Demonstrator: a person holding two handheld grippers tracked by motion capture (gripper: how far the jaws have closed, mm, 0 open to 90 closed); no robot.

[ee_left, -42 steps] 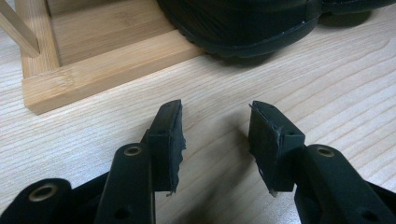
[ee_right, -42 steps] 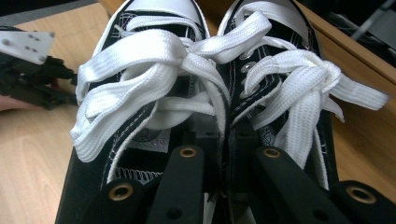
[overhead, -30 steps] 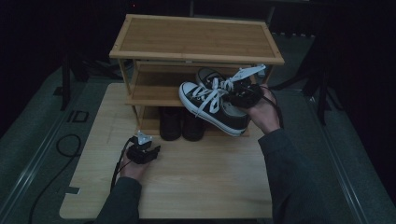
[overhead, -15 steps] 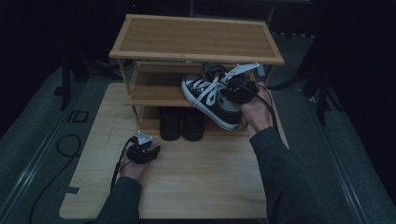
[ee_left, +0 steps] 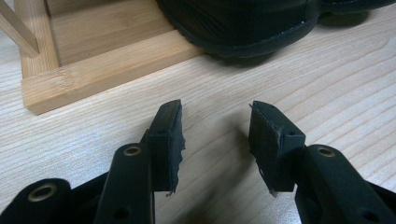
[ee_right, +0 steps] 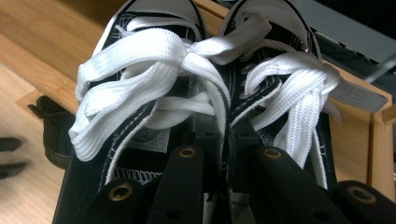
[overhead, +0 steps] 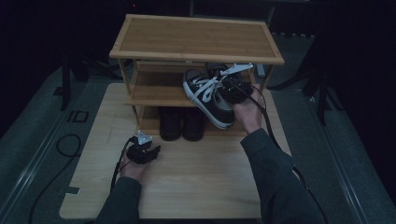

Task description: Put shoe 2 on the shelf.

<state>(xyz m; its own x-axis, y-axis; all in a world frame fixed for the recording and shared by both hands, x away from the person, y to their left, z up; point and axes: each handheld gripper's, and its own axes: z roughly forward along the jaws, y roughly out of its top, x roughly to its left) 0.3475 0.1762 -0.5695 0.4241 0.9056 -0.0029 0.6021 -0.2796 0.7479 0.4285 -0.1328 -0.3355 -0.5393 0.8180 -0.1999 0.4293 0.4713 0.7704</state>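
The right tongs (overhead: 232, 87) pinch a pair of black sneakers with white laces (overhead: 210, 95) by their inner collars, jaws closed on both, and hold them at the right end of the rack's middle shelf (overhead: 154, 95), toes over the board, heels hanging past its near edge. So the pair has reached the bamboo shoe rack (overhead: 196, 39) but is not yet set down; sliding them in and letting go remains. The left tongs (ee_left: 215, 135) rest open and empty on the counter (overhead: 196, 186), near the black shoes (overhead: 181, 123) on the bottom shelf.
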